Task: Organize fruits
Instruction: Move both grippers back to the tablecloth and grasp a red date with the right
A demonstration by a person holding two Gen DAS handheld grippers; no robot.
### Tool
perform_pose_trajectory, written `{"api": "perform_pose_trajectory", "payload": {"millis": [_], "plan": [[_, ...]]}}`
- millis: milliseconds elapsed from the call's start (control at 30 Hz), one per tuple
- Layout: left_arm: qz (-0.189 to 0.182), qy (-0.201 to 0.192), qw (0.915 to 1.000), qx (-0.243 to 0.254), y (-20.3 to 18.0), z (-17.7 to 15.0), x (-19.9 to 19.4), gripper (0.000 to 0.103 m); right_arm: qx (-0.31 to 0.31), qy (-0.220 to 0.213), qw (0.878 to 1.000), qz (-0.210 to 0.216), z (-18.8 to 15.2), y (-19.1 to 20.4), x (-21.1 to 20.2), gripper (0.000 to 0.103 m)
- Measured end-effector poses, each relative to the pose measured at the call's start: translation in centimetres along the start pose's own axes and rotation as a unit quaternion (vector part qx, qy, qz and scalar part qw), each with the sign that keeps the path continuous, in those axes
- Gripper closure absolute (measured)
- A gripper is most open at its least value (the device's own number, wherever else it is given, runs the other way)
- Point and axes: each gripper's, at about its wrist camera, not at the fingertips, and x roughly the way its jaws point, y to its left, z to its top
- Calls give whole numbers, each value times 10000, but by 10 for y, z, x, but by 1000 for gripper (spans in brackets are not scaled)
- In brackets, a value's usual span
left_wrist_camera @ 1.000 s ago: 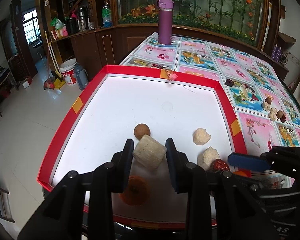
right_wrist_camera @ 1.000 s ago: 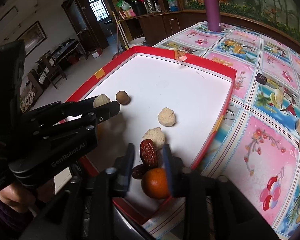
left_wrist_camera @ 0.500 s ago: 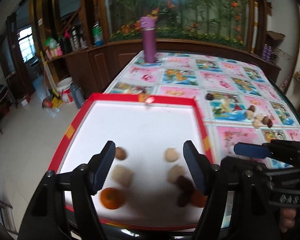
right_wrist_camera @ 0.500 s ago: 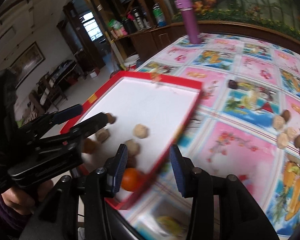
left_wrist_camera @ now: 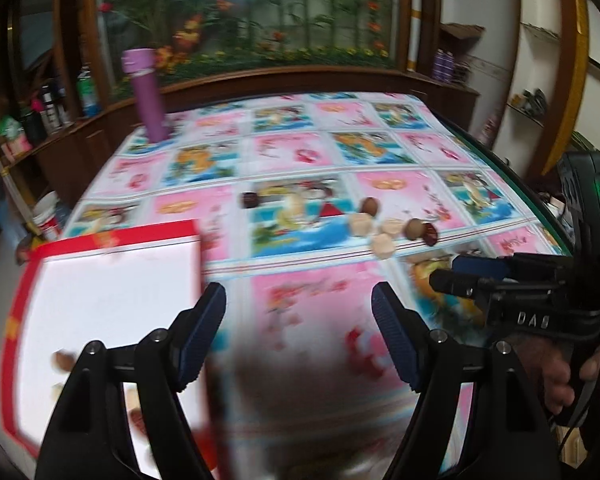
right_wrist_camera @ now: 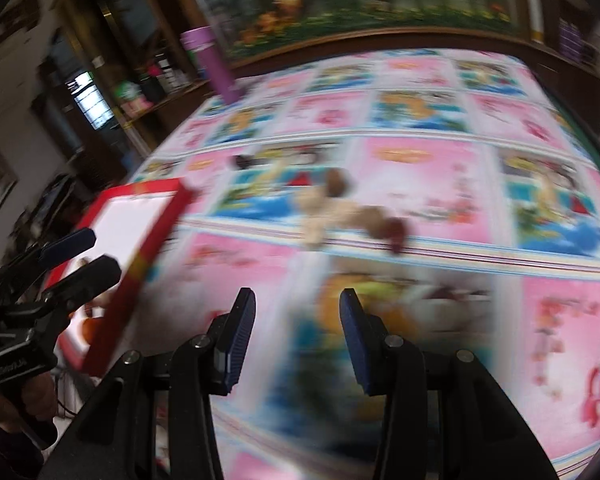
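— Since both my grippers are empty, where do they go?

— My left gripper (left_wrist_camera: 298, 334), jaws just spread wide with nothing between them, and my right gripper (right_wrist_camera: 296, 338), narrower and bare, point at the cluster of loose brown and beige fruits (left_wrist_camera: 392, 228) on the pink picture tablecloth (left_wrist_camera: 320, 148). I judge the next step is fetching one.

— Anything in the way?

— No. The red-rimmed white tray (left_wrist_camera: 112, 238) sits left, the purple flask (left_wrist_camera: 146, 94) well behind.

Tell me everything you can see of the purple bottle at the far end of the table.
The purple bottle is a tall, slim cylinder with a lighter lilac cap that looks slightly wider than the body. It stands on its base on the patterned tablecloth, at the far left corner of the table, in front of the wooden cabinet. Its lean looks like lens distortion. Nothing else touches it; both grippers are far from it.
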Motion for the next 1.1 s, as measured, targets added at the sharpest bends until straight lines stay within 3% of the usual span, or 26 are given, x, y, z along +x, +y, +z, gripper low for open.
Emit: {"api": "perform_pose_trajectory", "payload": {"millis": [267, 500, 767, 900, 1100], "plan": [[-402, 402, 9983, 91, -33, 18, 54, 27, 10, 94, 9991, -414, 22, -27, 16, 60], [-442, 633, 9969, 168, -43, 25, 83, 30, -103, 164, 9987, -481, 27, -29, 30, 72], [-471, 778, 9957, 161, -45, 28, 102, 34, -169, 129, 9985, -506, 31, -30, 34, 76], [-495, 847, 9950, 163, -46, 27, 111, 45, -307, 127, 9979, -562, 32, -27, 35, 76], [-496, 764, 9956, 198, -46, 28, 112, 50, -394, 99, 9974, -592, 31, -26, 36, 76]]}}
